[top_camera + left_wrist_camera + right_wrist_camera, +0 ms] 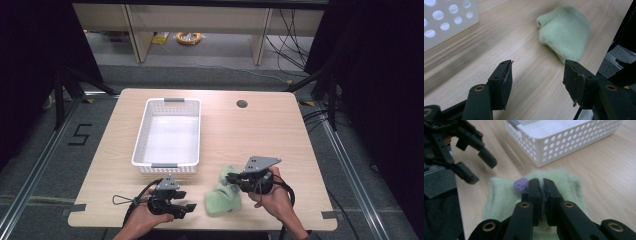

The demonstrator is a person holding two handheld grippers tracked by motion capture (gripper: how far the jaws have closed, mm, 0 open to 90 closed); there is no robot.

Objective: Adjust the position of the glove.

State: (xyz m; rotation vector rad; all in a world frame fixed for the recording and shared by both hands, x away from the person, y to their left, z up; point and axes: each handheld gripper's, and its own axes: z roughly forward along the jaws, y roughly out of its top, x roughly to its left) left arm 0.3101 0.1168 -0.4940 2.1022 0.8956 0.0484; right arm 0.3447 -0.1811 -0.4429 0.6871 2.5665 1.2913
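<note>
A fuzzy light-green cloth (222, 198) lies bunched near the table's front edge, right of centre. It carries a small purple bobble (521, 185). My right gripper (229, 177) sits over the cloth's top, its jaws pressed together on a fold of the cloth (501, 195). My left gripper (187, 206) rests low on the table just left of the cloth (564, 32), open, with bare wood between its fingers. The right gripper view also catches the left gripper (481, 170) at its upper left, spread open.
A white perforated basket (141, 135) stands empty behind the grippers, left of centre; its wall (574, 142) is close beyond the cloth. The wooden table (260, 140) has a cable hole (242, 104) at the back. The front edge is near both hands.
</note>
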